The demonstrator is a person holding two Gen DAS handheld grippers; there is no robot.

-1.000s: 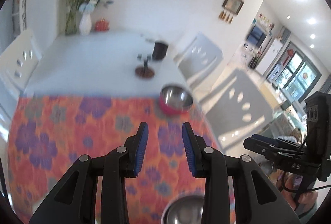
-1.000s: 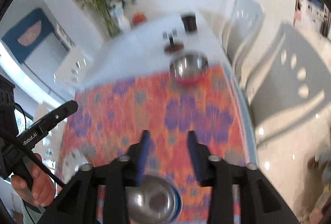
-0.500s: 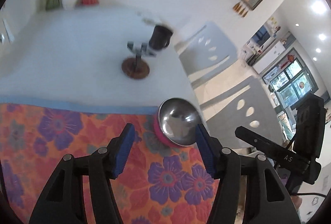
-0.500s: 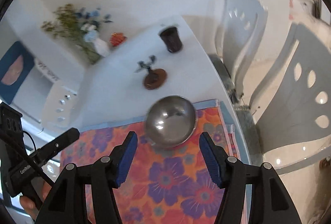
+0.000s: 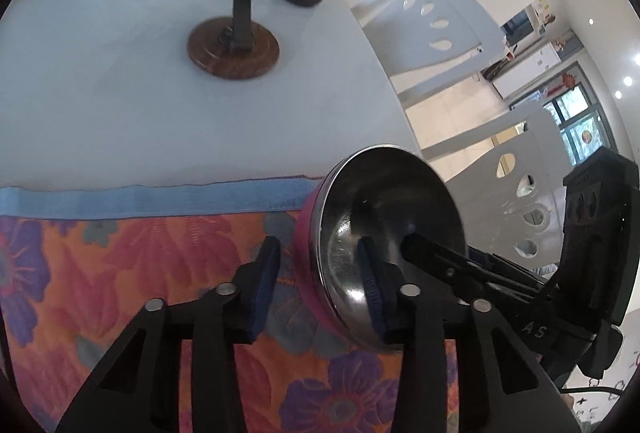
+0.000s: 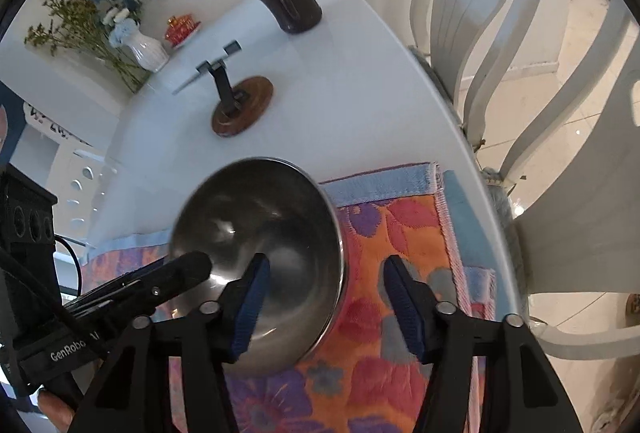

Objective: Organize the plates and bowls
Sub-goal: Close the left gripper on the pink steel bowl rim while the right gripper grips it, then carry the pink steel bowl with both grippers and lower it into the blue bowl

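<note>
Both grippers straddle opposite rims of the steel bowl (image 5: 384,217) on the flowered mat (image 5: 120,265). The left gripper (image 5: 316,281), its jaws just closing, and the right gripper (image 6: 324,305), at three o'clock, stand narrow; neither visibly presses.

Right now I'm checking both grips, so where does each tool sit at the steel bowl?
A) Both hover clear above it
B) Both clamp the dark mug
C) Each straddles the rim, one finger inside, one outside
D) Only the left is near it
C: the left tool and right tool each straddle the rim of the steel bowl.
</note>
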